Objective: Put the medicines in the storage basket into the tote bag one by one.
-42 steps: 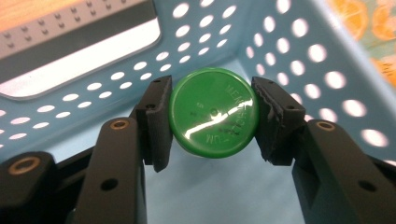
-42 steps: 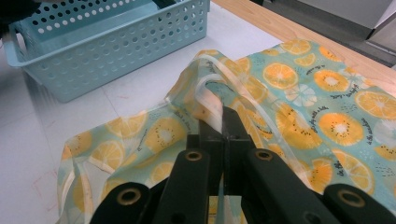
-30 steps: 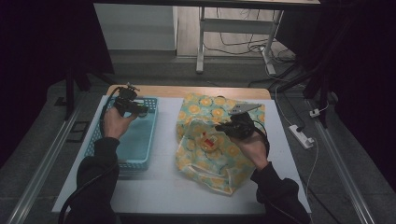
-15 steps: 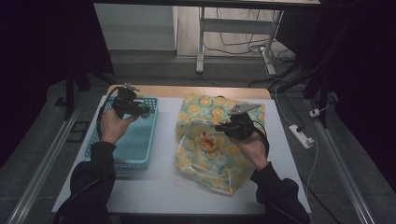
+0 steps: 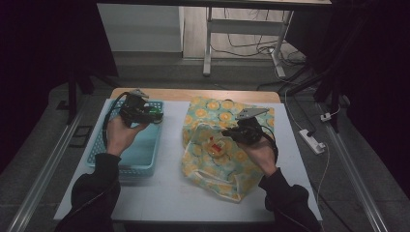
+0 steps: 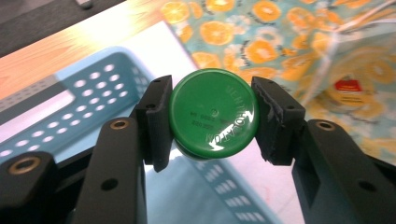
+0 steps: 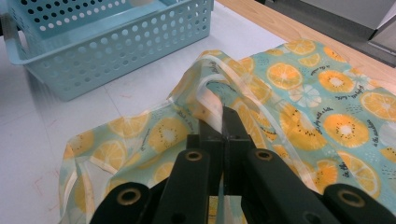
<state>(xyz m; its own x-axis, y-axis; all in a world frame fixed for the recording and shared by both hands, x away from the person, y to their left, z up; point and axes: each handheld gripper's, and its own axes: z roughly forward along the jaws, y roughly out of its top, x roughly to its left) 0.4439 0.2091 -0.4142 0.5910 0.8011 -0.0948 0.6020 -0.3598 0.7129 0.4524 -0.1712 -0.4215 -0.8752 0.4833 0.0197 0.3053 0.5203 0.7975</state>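
Now | left claw [image 6: 212, 116] lifted, clamping green lid [image 6: 213, 113] | right claw [image 7: 223, 122] unmoved, pinching bag [image 7: 299, 88]

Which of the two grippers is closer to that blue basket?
Left. The left gripper, clamped on a green lid, is above the blue basket. The right gripper is off to the side over the fruit-print bag, pinching its handle.

Room inventory: dim surroundings, grey floor [image 5: 38, 159] around a white-topped table with a pale wooden far edge [image 5: 193, 94]; light grey cabinet panel [image 5: 140, 29] behind it; white metal desk frame with splayed legs [image 5: 209, 43]; tangled dark cables [image 5: 246, 46] beneath; white power strip [image 5: 311, 141] at right; metal floor rail [image 5: 46, 164] at left
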